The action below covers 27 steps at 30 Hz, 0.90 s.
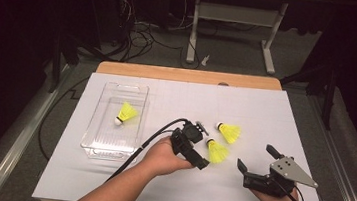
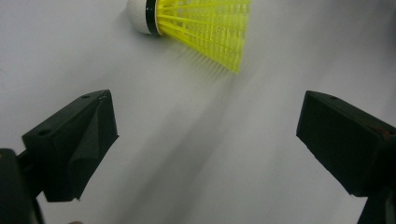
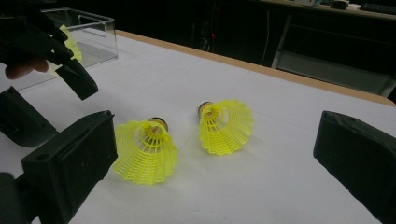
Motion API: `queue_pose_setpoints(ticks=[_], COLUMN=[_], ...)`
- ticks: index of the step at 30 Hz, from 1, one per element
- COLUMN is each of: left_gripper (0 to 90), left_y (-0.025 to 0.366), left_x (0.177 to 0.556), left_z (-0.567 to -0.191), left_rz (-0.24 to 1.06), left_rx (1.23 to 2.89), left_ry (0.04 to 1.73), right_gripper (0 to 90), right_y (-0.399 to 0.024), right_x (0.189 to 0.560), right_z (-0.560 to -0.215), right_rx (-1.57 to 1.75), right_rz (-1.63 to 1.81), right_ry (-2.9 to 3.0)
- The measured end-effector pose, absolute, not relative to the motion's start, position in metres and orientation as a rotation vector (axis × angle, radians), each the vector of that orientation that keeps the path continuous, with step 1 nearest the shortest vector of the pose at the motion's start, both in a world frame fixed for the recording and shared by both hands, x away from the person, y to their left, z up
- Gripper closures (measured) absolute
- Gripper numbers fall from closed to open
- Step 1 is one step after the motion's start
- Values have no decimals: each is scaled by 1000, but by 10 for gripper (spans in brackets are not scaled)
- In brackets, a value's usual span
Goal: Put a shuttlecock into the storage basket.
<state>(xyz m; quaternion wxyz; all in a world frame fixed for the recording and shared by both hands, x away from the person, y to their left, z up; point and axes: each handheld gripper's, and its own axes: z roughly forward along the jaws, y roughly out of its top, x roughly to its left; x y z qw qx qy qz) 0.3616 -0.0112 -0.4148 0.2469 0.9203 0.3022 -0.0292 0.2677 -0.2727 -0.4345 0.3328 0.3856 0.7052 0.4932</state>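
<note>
Two yellow shuttlecocks lie on the white desk (image 1: 237, 187) near its middle: the nearer shuttlecock (image 1: 217, 151) at centre, the farther shuttlecock (image 1: 229, 132) just beside it at one o'clock. At nine o'clock from the nearer one, the left gripper (image 1: 199, 159) hovers with fingers (image 2: 74, 140) spread, nothing between them. At four o'clock, well apart, the right gripper (image 1: 255, 161) rests with fingers spread. A third shuttlecock (image 1: 126, 112) lies in the clear tray (image 1: 95, 122) at ten o'clock.

Left gripper (image 1: 205, 159) angled down, jaws wide apart; right gripper (image 1: 256, 158) resting, jaws spread.
</note>
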Motion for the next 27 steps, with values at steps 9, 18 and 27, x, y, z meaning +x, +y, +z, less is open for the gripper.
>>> queue_pose_setpoints(ticks=[9, 18, 27], left_gripper=[137, 214, 349], left_y=[-20, -27, -34], left_x=[365, 369, 369], left_z=[-425, -429, -429], left_rz=[-70, -48, -40], left_rx=[2499, 2483, 2461], left_ry=[830, 839, 816], right_gripper=[0, 0, 0], right_y=[-272, -272, -273], right_x=[268, 268, 267], right_z=[-435, -436, -436], right_rx=[1009, 1008, 1010], right_rz=[1287, 1287, 1285], right_ry=[1844, 1848, 1847])
